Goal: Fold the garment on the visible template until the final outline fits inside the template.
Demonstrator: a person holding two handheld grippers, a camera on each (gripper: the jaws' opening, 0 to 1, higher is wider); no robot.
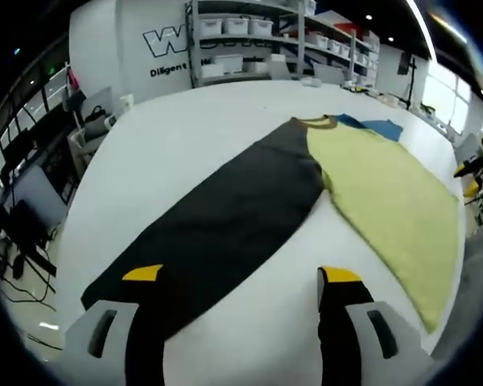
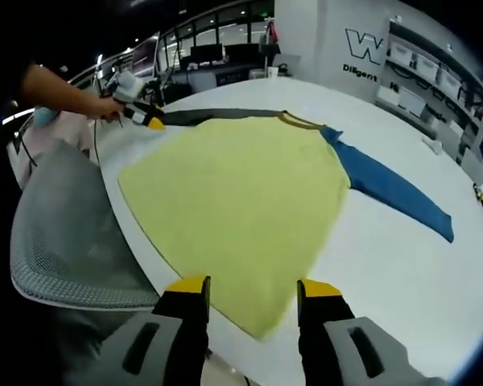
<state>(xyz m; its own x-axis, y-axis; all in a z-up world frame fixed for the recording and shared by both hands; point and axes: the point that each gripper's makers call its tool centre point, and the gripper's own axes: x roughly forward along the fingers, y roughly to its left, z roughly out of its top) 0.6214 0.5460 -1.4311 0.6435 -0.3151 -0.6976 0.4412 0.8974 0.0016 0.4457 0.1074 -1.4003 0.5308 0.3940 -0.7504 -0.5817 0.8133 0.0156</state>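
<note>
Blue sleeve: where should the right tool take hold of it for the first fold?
Probably at the cuff end of the blue sleeve, coming from the far table side. It lies flat and straight, away from the yellow body, so lifting its free tip should swing it inward over the body.

Each hand-held gripper has black jaws with yellow tips on a grey body.
</note>
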